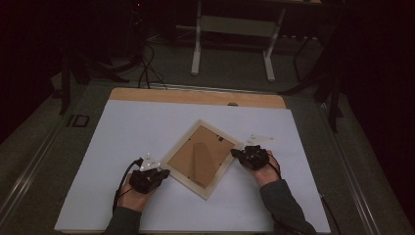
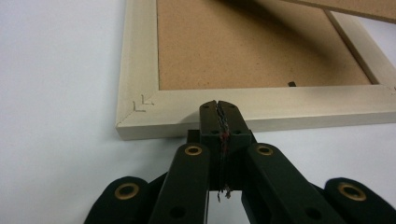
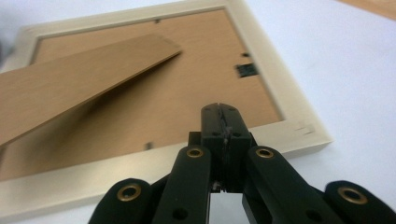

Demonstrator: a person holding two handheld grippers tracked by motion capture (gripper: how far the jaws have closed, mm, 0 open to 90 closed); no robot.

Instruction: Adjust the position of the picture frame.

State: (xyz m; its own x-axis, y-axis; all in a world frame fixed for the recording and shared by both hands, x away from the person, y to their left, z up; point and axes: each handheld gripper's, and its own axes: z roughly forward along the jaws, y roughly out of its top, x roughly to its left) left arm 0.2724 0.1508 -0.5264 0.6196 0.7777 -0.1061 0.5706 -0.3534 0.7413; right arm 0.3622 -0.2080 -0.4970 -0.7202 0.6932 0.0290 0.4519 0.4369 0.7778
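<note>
1. While the picture frame (image 1: 201,157) is lying face down on the white table sheet (image 1: 122,132), turned like a diamond, one corner is pointing toward the person and the opposite one toward the far wooden table edge (image 1: 195,96).
2. Its brown backing board (image 2: 243,46) is facing up, and the stand flap (image 3: 79,88) is lifting off the board at a slant, as the right gripper view is showing.
3. At the frame's left corner, the left gripper (image 1: 164,172) is sitting with its jaws pressed fully together and nothing between them; in the left gripper view the tips are meeting the pale rail (image 2: 280,109) close to the mitred corner.
4. On the opposite side, the right gripper (image 1: 235,153) is hovering at the frame's right corner, jaws likewise closed tight and holding nothing; in the right gripper view the tips are lying over the near rail, though whether they are touching it I cannot tell.
5. Both hands are flanking the frame from the near side, the left hand (image 1: 132,193) low and the right hand (image 1: 266,171) slightly farther up the table.
6. Wide bare sheet is stretching to the left of the frame, beyond it and to its right.
7. Less room is remaining between the frame's near corner and the sheet's front edge.
</note>
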